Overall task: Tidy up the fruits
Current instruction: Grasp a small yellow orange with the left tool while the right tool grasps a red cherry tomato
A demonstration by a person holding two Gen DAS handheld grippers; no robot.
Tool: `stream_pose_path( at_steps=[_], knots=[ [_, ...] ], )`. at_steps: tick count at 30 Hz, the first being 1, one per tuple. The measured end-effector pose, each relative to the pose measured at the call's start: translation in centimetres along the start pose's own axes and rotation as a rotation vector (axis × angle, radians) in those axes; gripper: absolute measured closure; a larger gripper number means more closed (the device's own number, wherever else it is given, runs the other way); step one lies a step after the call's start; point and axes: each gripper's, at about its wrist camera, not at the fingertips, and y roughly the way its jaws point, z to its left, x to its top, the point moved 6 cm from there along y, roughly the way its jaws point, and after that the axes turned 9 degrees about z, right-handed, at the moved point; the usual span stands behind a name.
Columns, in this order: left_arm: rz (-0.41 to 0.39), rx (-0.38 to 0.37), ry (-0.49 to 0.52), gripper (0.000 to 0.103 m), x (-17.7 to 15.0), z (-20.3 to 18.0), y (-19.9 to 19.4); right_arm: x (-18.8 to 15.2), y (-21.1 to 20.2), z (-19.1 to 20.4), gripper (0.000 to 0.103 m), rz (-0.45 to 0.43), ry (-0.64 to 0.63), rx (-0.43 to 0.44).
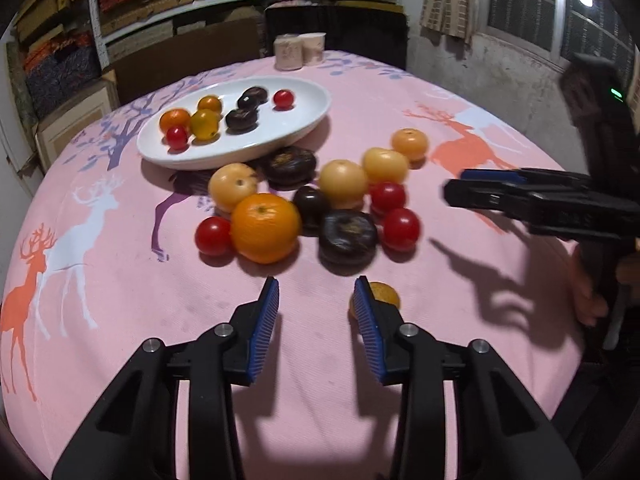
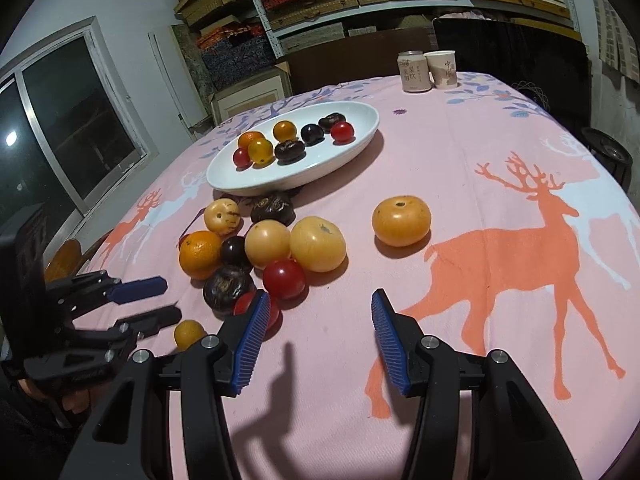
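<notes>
The small yellow fruit (image 1: 385, 293) lay just right of the released left hand-held gripper (image 1: 316, 312); the right hand-held gripper (image 2: 318, 328), also released, hovered farther off.

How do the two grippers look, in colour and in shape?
The left gripper and the right gripper look alike: black plastic linkages with round silver bolts, each finger ending in a blue ribbed pad. A small green light glows on the right unit's black body. No cables or sleeves show.

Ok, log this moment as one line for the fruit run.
left gripper: open, empty | right gripper: open, empty | plate: some fruit in it | more fruit loose on tablecloth
</notes>
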Motion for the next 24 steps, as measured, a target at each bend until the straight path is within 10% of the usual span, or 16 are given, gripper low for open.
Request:
stream_pose_path(
  at_steps=[16,24],
  knots=[
    [-0.015,-0.020,0.030,0.075,-0.8,-2.5,0.9,0.1,0.1,-0.4,0.050,0.008,0.020,0.036],
    [-0.056,-0.031,-0.046,0.082,-1.0,-0.4,0.0,-1.1,1.3,4.1,0.055,0.070,-0.247,-0.039]
  ],
)
